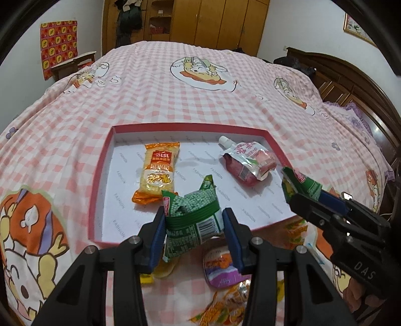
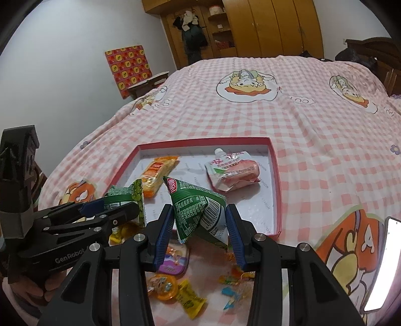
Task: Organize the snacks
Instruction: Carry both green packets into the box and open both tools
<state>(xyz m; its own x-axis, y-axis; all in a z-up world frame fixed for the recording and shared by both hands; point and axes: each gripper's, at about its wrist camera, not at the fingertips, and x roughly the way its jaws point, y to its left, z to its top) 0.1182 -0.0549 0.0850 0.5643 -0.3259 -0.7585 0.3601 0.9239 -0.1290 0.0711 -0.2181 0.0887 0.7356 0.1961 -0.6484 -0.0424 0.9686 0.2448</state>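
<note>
A shallow red-rimmed box (image 1: pixel 100 160) (image 2: pixel 275 175) with a white floor lies on the bed. In it are an orange cracker packet (image 1: pixel 158 170) (image 2: pixel 158 175) and a pink spouted pouch (image 1: pixel 248 160) (image 2: pixel 233 170). My left gripper (image 1: pixel 193 220) (image 2: pixel 120 208) is shut on a green snack packet (image 1: pixel 193 210) (image 2: pixel 125 198), held above the box's near edge. My right gripper (image 2: pixel 200 218) (image 1: pixel 300 190) is shut on a second green snack packet (image 2: pixel 198 208) (image 1: pixel 303 183), held above the box's near right corner.
Loose snacks lie on the pink checked bedspread (image 1: pixel 200 100) below the grippers: a purple jelly cup (image 1: pixel 220 268) (image 2: pixel 175 260), orange and yellow candies (image 2: pixel 163 288) (image 1: pixel 225 306). A phone (image 2: pixel 383 265) lies at the right. A wooden headboard (image 1: pixel 351 82) and wardrobe (image 1: pixel 213 20) stand beyond.
</note>
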